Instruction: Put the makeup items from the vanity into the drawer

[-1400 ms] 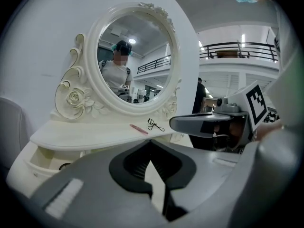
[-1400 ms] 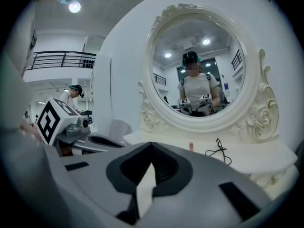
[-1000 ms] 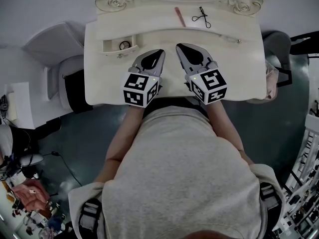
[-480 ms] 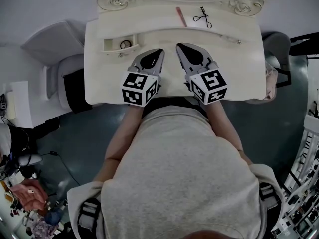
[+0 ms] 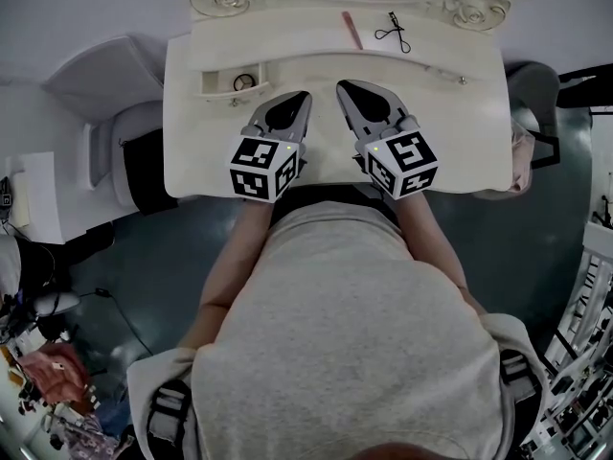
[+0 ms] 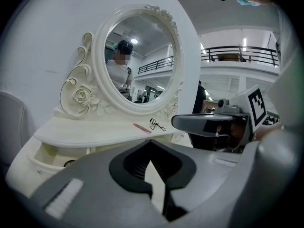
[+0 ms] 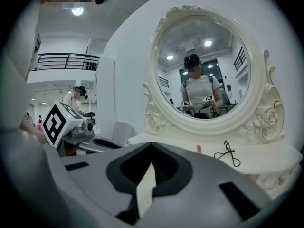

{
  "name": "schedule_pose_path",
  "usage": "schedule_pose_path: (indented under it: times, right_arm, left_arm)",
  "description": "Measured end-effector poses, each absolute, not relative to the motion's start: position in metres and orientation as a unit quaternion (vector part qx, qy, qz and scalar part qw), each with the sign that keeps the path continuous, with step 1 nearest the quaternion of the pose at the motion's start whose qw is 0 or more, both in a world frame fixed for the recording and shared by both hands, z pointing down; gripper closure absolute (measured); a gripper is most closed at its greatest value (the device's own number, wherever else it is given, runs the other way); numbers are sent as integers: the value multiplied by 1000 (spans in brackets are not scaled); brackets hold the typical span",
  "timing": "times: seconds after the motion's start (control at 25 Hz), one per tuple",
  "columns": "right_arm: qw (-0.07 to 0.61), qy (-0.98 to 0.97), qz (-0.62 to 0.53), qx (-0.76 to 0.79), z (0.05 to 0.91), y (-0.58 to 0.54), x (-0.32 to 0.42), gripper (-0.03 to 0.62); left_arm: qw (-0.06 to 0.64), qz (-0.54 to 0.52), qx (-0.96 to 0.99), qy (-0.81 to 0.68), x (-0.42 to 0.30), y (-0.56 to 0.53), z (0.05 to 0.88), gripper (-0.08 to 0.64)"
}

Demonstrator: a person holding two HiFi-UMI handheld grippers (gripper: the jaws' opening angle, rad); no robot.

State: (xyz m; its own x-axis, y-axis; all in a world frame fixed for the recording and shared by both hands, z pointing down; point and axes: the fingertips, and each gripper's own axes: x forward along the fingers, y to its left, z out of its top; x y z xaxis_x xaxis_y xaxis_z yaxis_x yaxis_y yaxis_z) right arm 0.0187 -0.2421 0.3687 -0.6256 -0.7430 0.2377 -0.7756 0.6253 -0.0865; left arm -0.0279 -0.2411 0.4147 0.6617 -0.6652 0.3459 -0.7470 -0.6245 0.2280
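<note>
My left tongs (image 5: 305, 95) and right tongs (image 5: 341, 86) are both closed and empty, low over the tabletop (image 5: 460, 132). At upper centre lie a pink stick (image 5: 351, 30) and a curler (image 5: 394, 33). They look light, stiff and thin, so I'd pinch each mid-length. The open drawer (image 5: 215, 91) is at upper left.

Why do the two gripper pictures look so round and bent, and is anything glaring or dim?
Left gripper view: a wide-angle lens bows the oval white-framed mirror and darkens the corners. Right gripper view: same bulge; a round ceiling lamp glares white. Head view: dim, flat light, yet the thin pink stick and black wire eyelash curler look sharp.
</note>
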Motion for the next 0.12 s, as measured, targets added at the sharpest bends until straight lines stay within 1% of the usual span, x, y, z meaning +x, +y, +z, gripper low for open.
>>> schedule_pose_path:
  times: [0.12]
  right_arm:
    - [95,-898,86,420,369,-242,15,584]
  left_arm:
    - [178,114,896,-390,-27,-239,414,551]
